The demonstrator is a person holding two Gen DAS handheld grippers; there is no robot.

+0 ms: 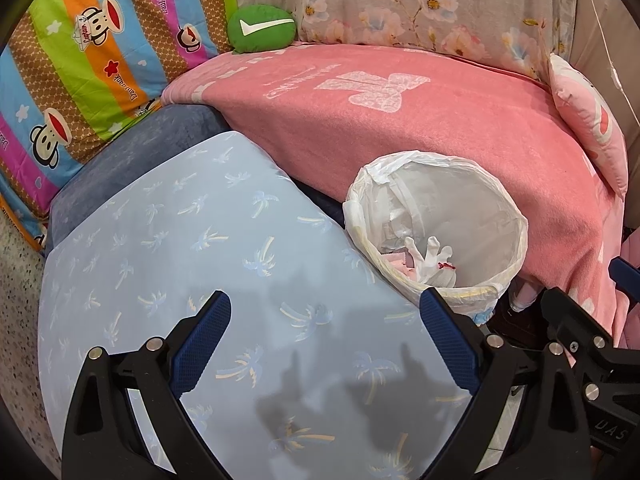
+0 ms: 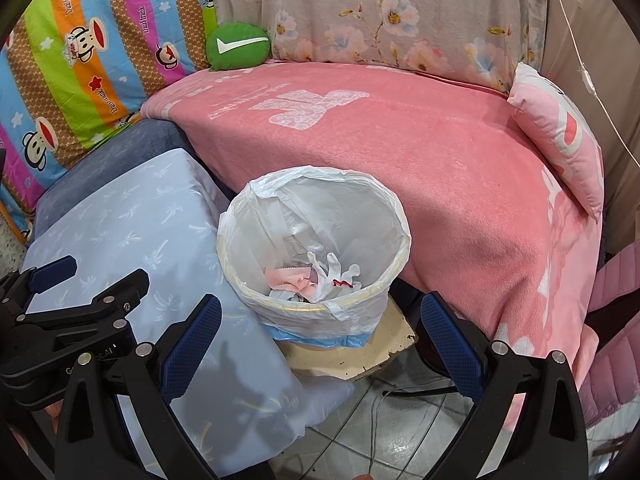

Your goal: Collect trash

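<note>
Palm-print cushion (image 1: 192, 248) beside pink blanket (image 1: 420, 120)

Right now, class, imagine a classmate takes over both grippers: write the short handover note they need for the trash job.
Left gripper: open, empty, over the pale blue palm-print cushion.
Right gripper: open, empty, just in front of the bin.
The lined trash bin stands on a cream board between the cushion and the pink blanket.
Done: crumpled white and pink trash already lies in the bin.
Left: no loose trash shows on the blanket or cushion in either view; check outside the frames before stopping. The green check-mark pillow and pink pillow are not trash.
</note>
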